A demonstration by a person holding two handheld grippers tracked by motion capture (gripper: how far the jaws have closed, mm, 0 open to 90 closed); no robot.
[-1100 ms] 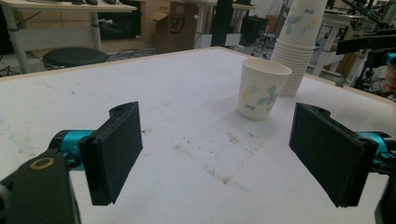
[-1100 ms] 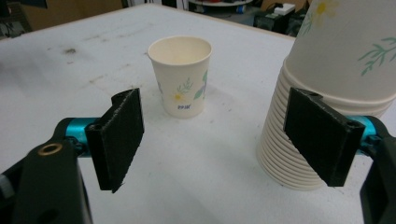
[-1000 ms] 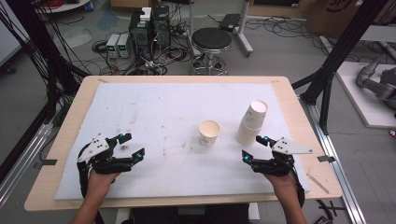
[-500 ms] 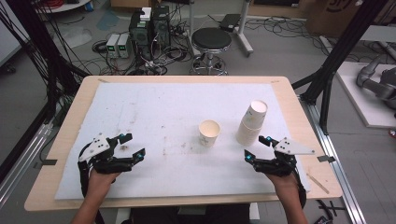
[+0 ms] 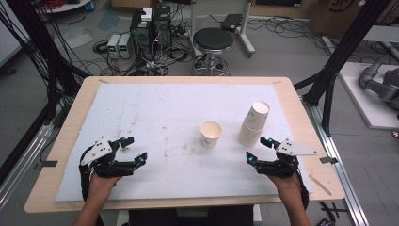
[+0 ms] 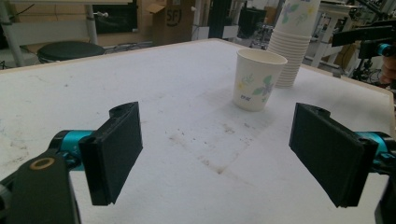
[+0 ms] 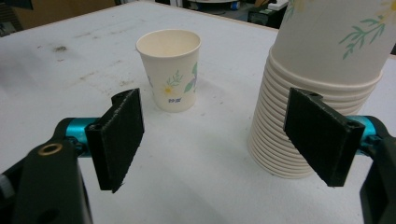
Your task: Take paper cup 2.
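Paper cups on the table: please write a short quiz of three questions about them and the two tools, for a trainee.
1. True or false: the single paper cup stands upright, apart from the stack of cups.
2. Which tool is nearer to the stack: A) the left tool or B) the right tool?
3. What is between the jaws of each tool?

Key
1. True.
2. B.
3. Nothing; both tools are open over the white mat.

A wooden table (image 5: 301, 117) bears a stained white mat (image 5: 155, 113), one paper cup (image 5: 211, 134) and a cup stack (image 5: 254, 123).
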